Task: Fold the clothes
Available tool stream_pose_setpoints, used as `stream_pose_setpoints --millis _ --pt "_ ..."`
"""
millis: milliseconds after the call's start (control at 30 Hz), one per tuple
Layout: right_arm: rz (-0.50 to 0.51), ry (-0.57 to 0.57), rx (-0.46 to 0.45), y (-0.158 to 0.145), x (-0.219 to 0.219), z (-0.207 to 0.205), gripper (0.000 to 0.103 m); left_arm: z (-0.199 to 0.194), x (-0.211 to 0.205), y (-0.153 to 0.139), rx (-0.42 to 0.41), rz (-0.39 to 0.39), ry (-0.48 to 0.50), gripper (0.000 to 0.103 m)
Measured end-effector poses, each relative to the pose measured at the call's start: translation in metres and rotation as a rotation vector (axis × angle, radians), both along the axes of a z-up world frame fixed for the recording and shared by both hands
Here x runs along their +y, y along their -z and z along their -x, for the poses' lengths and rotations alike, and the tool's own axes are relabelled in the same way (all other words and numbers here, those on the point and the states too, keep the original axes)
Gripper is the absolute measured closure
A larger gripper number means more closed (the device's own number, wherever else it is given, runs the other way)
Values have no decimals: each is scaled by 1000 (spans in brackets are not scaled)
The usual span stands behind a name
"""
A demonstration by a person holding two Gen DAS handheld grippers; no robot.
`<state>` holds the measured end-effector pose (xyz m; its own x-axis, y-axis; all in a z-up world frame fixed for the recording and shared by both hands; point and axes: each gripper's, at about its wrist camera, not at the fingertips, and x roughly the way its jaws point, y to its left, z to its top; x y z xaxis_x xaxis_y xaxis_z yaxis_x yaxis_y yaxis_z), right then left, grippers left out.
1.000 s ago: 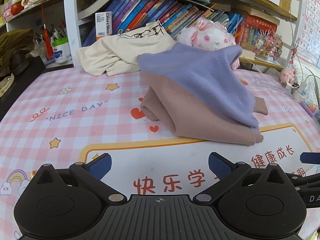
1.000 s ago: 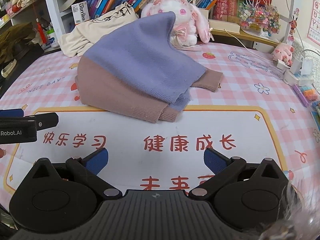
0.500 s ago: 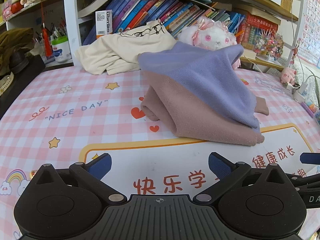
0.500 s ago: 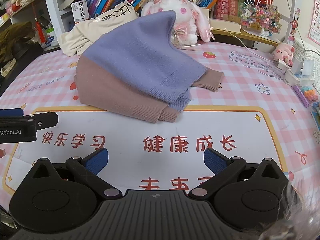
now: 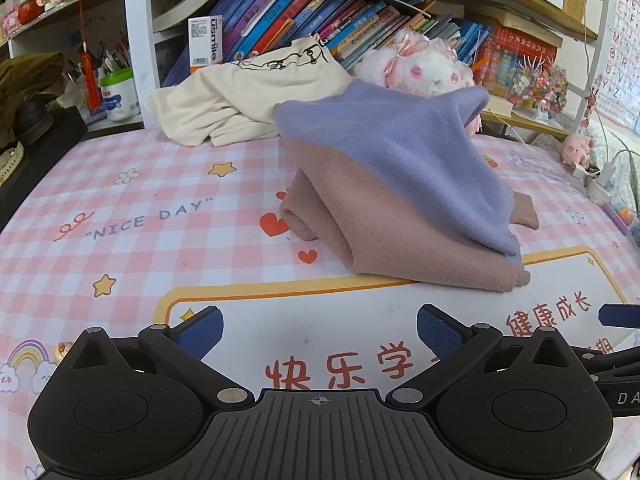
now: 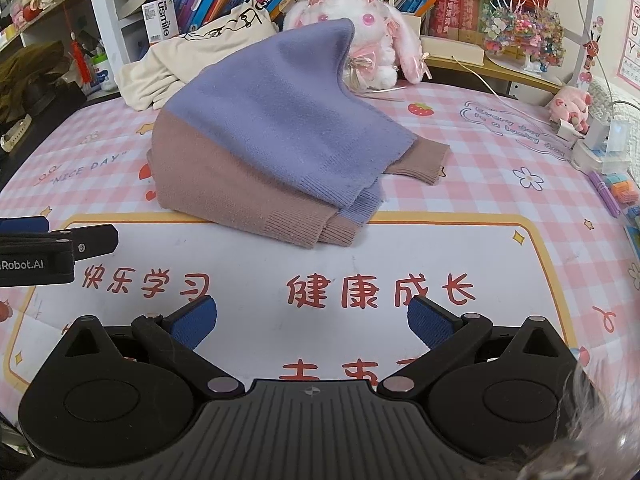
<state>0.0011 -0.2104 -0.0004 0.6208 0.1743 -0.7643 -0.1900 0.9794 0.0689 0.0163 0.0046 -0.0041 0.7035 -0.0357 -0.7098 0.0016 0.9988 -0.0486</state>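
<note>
I had the left gripper (image 5: 318, 330) spread wide and holding nothing, and the right gripper (image 6: 312, 318) likewise spread and holding nothing. The purple-and-brown sweater (image 6: 276, 140) lay folded in a heap on the pink checked tablecloth (image 5: 120, 216), ahead of both tongs and apart from them, its ribbed hem nearest my right fingers (image 6: 430, 324).

"NICE DAY" on the checked mat (image 5: 140, 184); "usmile" on a box (image 5: 205, 45)

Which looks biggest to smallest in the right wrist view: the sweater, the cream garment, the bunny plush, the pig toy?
1. sweater, nearest
2-3. cream garment and bunny plush: look alike, garment partly hidden
4. pig toy
</note>
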Motion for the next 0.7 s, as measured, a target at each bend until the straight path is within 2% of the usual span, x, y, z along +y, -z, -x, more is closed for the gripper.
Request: stream_pose_setpoints --millis 700 --pt "5 -7 9 2 4 -3 0 -5 3 3 10 9 3 0"
